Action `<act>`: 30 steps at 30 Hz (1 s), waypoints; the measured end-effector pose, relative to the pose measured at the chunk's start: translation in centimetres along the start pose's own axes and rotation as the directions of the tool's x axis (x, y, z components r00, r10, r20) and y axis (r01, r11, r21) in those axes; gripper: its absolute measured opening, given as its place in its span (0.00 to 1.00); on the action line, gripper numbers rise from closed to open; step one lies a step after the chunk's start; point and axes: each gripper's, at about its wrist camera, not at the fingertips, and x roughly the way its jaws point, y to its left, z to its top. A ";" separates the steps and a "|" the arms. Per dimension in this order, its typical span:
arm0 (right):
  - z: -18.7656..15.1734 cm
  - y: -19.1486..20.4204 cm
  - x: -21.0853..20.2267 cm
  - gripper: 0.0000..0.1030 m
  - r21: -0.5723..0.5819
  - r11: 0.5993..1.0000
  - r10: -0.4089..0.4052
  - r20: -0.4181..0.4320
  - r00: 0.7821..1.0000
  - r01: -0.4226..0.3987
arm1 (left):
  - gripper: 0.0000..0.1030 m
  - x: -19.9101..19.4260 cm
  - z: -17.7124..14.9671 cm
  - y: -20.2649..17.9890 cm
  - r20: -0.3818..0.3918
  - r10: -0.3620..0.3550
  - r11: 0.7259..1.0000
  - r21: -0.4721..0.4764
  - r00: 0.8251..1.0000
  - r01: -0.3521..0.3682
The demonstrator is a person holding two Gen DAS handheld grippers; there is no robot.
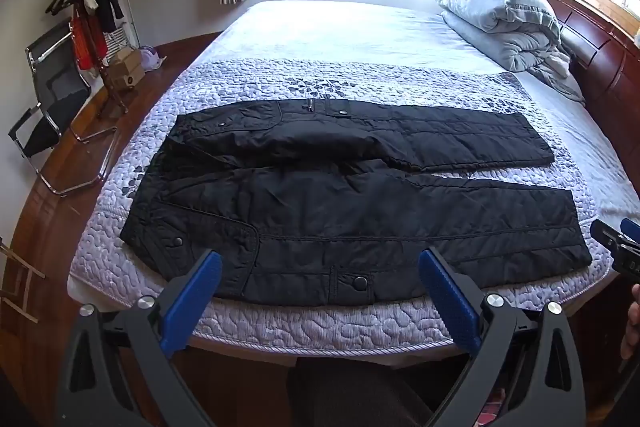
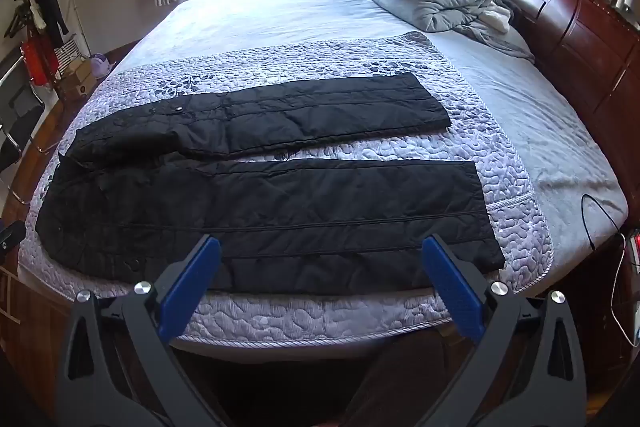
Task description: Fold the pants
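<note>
pants (image 1: 352,203) flat | left view: waist snaps | right view: hems

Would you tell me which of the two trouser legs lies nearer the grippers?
The wider-looking leg along the bed's front edge; the other leg lies behind it, across a strip of quilt.

bed (image 1: 360,27) | lilac quilted cover (image 1: 280,323) across near end | black pants (image 1: 340,203) spread flat on cover | folded grey duvet (image 1: 500,15) by headboard

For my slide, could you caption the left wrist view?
Open left gripper above black pants spread flat on bed.
</note>
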 end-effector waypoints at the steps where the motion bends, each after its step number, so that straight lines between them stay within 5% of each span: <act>1: 0.0 0.0 0.0 0.98 -0.001 1.000 -0.001 0.001 1.000 0.001 | 0.97 0.0 0.0 0.0 0.000 -0.001 1.000 0.000 1.000 0.001; 30: 0.6 0.2 -0.4 0.98 -0.010 1.000 -0.008 0.014 1.000 0.008 | 0.97 -0.2 0.5 0.4 0.008 0.005 1.000 -0.011 1.000 -0.005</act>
